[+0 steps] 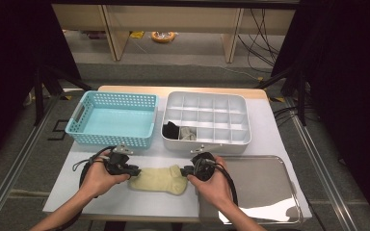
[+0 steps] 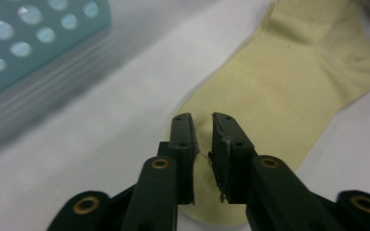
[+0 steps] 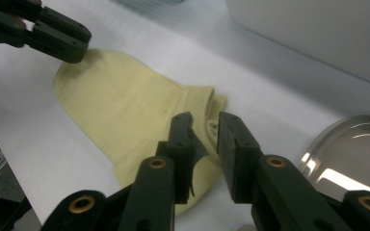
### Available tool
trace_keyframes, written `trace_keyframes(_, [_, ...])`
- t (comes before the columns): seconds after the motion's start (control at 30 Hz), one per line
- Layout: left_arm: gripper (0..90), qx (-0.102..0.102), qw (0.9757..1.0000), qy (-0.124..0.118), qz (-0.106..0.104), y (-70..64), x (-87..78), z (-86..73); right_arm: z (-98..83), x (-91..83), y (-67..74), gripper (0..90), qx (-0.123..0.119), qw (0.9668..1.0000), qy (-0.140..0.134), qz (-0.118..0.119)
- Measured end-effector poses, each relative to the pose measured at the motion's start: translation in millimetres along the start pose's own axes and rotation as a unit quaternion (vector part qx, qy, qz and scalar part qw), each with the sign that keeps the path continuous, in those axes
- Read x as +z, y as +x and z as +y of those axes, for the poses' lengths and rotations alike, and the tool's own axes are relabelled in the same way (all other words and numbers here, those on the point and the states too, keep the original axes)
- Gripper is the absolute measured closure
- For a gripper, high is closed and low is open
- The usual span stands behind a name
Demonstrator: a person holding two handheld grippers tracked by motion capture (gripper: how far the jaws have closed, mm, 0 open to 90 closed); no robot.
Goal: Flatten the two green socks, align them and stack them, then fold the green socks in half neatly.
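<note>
A pale yellow sock [image 1: 159, 179] lies flat on the white table between my two grippers, its toe to the left and its cuff to the right. My left gripper [image 1: 136, 171] sits at the toe end. In the left gripper view its jaws [image 2: 202, 118] stand a narrow gap apart just over the sock [image 2: 289, 86], with no cloth pinched. My right gripper [image 1: 185, 171] is at the cuff end. Its jaws [image 3: 204, 118] are slightly apart above the ribbed cuff of the sock [image 3: 120, 106], gripping nothing. The left gripper [image 3: 77, 48] shows at the sock's far end.
A teal perforated basket [image 1: 111, 139] stands behind the left hand. A grey compartment box [image 1: 204, 144] stands behind the right, with a dark sock [image 1: 171, 129] and a grey sock [image 1: 188, 134] in its front cells. A shiny metal tray [image 1: 265, 183] lies at the front right.
</note>
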State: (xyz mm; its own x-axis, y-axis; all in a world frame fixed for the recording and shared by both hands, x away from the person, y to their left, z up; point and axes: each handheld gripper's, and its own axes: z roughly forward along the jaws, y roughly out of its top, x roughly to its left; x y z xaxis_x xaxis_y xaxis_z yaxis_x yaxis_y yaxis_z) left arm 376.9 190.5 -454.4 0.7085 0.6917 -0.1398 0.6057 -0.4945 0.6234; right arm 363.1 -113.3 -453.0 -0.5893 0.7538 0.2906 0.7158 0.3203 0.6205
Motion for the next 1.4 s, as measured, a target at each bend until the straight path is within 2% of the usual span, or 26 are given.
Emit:
trace_keyframes(0.03, [70.7,-0.008,0.9999,-0.011,0.000,0.7,-2.6,0.7,0.0,-2.1,-2.2,72.9,0.008,0.9999,0.013,-0.005])
trace_keyframes(0.07, [67.6,-0.011,0.9997,-0.021,0.000,1.9,-4.9,1.1,-1.0,-2.1,-4.4,71.6,0.008,0.9999,-0.002,0.008])
trace_keyframes(0.1, [64.7,-0.014,0.9995,-0.028,0.003,2.7,-6.7,1.1,-1.7,-3.0,-6.7,70.8,0.004,0.9999,-0.007,0.006])
trace_keyframes(0.13, [61.9,-0.018,0.9993,-0.031,0.009,2.9,-8.2,1.0,-2.4,-3.2,-8.6,70.1,0.009,0.9999,-0.008,0.008])
trace_keyframes(0.17, [59.4,-0.023,0.9991,-0.034,0.010,3.7,-8.9,0.4,-2.7,-4.7,-10.1,69.3,0.020,0.9998,0.004,-0.005])
trace_keyframes(0.2, [56.8,-0.028,0.9989,-0.037,0.009,4.5,-9.2,-0.3,-3.1,-4.5,-12.3,68.5,0.009,0.9999,-0.009,0.004])
trace_keyframes(0.27, [53.4,-0.043,0.9982,-0.041,0.010,4.6,-8.5,-2.6,-3.4,-7.0,-12.7,67.7,0.023,0.9997,-0.004,-0.003])
trace_keyframes(0.3, [51.0,-0.043,0.9982,-0.040,0.005,5.9,-8.3,-3.8,-3.4,-6.9,-14.0,67.4,0.013,0.9998,-0.013,0.003])
trace_keyframes(0.4, [46.8,-0.056,0.9974,-0.047,0.000,5.7,-5.6,-6.7,-3.2,-8.7,-12.7,67.0,0.024,0.9996,-0.013,0.000])
trace_keyframes(0.57, [49.1,-0.049,0.9982,-0.033,-0.011,3.8,-0.4,-10.4,-2.1,-8.3,-11.2,67.3,0.019,0.9997,-0.018,0.000])
trace_keyframes(0.6, [49.1,-0.054,0.9979,-0.033,-0.011,3.3,0.5,-10.8,-2.0,-11.1,-9.2,67.3,0.034,0.9994,0.000,-0.010])
trace_keyframes(0.67, [49.6,-0.057,0.9979,-0.029,-0.015,4.3,1.2,-11.6,-2.5,-11.1,-10.0,67.3,0.026,0.9996,-0.011,-0.004])
trace_keyframes(0.77, [51.1,-0.061,0.9978,-0.023,-0.008,7.3,2.5,-13.2,-3.2,-11.0,-10.9,67.4,0.021,0.9996,-0.020,0.001])
trace_keyframes(0.8, [51.6,-0.064,0.9977,-0.022,-0.006,8.4,3.1,-14.0,-2.8,-11.5,-12.6,67.3,0.013,0.9997,-0.019,0.002])
trace_keyframes(0.9, [53.2,-0.071,0.9974,-0.016,-0.007,12.0,4.2,-16.8,-2.0,-11.8,-13.3,67.2,0.020,0.9997,-0.016,0.003])
trace_keyframes(0.97, [54.3,-0.075,0.9971,-0.013,-0.002,13.1,5.6,-18.2,-1.9,-11.6,-14.9,67.1,0.010,0.9997,-0.021,0.004])
trace_keyframes(1.03, [56.0,-0.080,0.9968,-0.009,-0.002,15.0,5.7,-19.0,-3.1,-11.9,-14.2,67.0,0.027,0.9995,-0.015,0.003])
trace_keyframes(1.1, [57.8,-0.083,0.9964,-0.015,0.003,16.3,5.2,-19.0,-4.2,-12.3,-14.7,66.8,0.026,0.9996,-0.011,-0.001])
trace_keyframes(1.13, [58.1,-0.085,0.9963,-0.013,0.007,16.4,4.3,-18.8,-4.4,-11.2,-15.7,66.8,0.016,0.9996,-0.021,0.001])
trace_keyframes(1.17, [58.1,-0.088,0.9960,-0.013,0.000,17.8,4.2,-19.3,-4.4,-11.8,-13.9,66.8,0.022,0.9996,-0.017,0.000])
trace_keyframes(1.2, [58.1,-0.091,0.9958,-0.014,-0.001,18.8,3.5,-20.0,-3.8,-10.7,-14.6,66.8,0.017,0.9997,-0.018,-0.001])
trace_keyframes(1.23, [58.1,-0.095,0.9953,-0.017,0.001,19.5,3.0,-21.0,-3.5,-10.3,-13.1,66.8,0.027,0.9995,-0.014,-0.002])
trace_keyframes(1.27, [58.4,-0.098,0.9950,-0.017,0.000,20.4,2.1,-21.9,-3.0,-9.6,-13.0,66.8,0.027,0.9995,-0.016,-0.002])
trace_keyframes(1.33, [58.8,-0.102,0.9947,-0.014,0.006,20.9,0.3,-23.4,-2.0,-10.4,-10.4,66.7,0.042,0.9991,-0.001,-0.012])
trace_keyframes(1.37, [59.1,-0.100,0.9949,-0.011,-0.001,22.5,-0.2,-24.3,-1.8,-10.1,-10.1,66.6,0.042,0.9990,-0.002,-0.014])
trace_keyframes(1.4, [59.3,-0.104,0.9946,-0.009,0.002,22.2,-0.4,-25.1,-1.6,-9.9,-9.9,66.5,0.044,0.9989,-0.001,-0.016])
